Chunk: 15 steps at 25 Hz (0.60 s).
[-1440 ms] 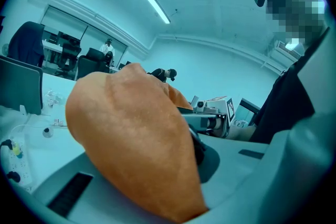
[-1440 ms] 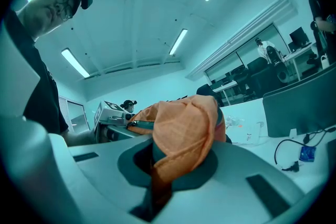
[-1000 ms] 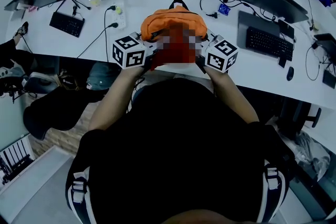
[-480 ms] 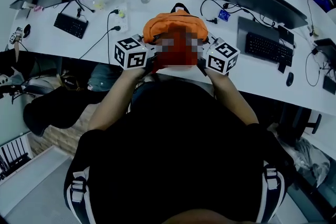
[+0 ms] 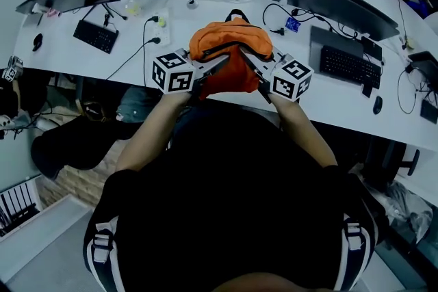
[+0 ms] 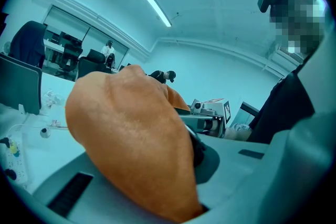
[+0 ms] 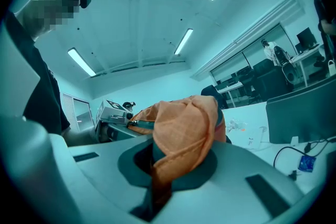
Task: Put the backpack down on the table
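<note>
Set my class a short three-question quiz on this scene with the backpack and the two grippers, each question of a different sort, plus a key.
1. True or false: the left gripper and the right gripper are both shut on the backpack.
2. What lies on the table, right of the backpack in the head view? A) keyboard B) mug C) book
3. Fill in: the backpack's fabric is ____.
Key: 1 true; 2 A; 3 orange.

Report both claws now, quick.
Left claw: closed on the orange backpack.
Right claw: closed on the same backpack.
</note>
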{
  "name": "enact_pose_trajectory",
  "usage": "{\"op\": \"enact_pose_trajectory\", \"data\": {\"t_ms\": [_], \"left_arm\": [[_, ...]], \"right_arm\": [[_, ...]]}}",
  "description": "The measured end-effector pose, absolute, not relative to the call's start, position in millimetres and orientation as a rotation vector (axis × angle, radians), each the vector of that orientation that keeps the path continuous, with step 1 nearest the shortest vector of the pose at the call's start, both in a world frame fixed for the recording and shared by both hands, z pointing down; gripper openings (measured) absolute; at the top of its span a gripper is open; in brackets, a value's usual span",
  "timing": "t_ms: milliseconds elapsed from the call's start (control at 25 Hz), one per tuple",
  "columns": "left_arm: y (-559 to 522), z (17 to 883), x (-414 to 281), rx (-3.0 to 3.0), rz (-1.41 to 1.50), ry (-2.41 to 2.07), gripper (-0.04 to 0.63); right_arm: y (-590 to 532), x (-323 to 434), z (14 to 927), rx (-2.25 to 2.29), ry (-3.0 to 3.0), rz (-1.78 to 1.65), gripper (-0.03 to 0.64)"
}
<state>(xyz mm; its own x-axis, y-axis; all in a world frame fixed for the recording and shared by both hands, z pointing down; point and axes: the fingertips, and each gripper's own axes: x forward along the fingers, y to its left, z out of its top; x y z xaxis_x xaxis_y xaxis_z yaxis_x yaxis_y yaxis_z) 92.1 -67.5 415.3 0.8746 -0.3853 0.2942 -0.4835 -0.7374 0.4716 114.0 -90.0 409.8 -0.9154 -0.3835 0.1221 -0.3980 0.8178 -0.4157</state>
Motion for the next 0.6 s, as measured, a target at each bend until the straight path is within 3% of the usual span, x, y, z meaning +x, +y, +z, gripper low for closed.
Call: {"op": "enact_pose_trajectory", "data": {"t_ms": [600], "left_arm": [[-74,420,73,2.516,0.237,-0.548,0.029]], "right_arm": [[-93,98,414,0.714,-2.925,0.696,0.029]]}}
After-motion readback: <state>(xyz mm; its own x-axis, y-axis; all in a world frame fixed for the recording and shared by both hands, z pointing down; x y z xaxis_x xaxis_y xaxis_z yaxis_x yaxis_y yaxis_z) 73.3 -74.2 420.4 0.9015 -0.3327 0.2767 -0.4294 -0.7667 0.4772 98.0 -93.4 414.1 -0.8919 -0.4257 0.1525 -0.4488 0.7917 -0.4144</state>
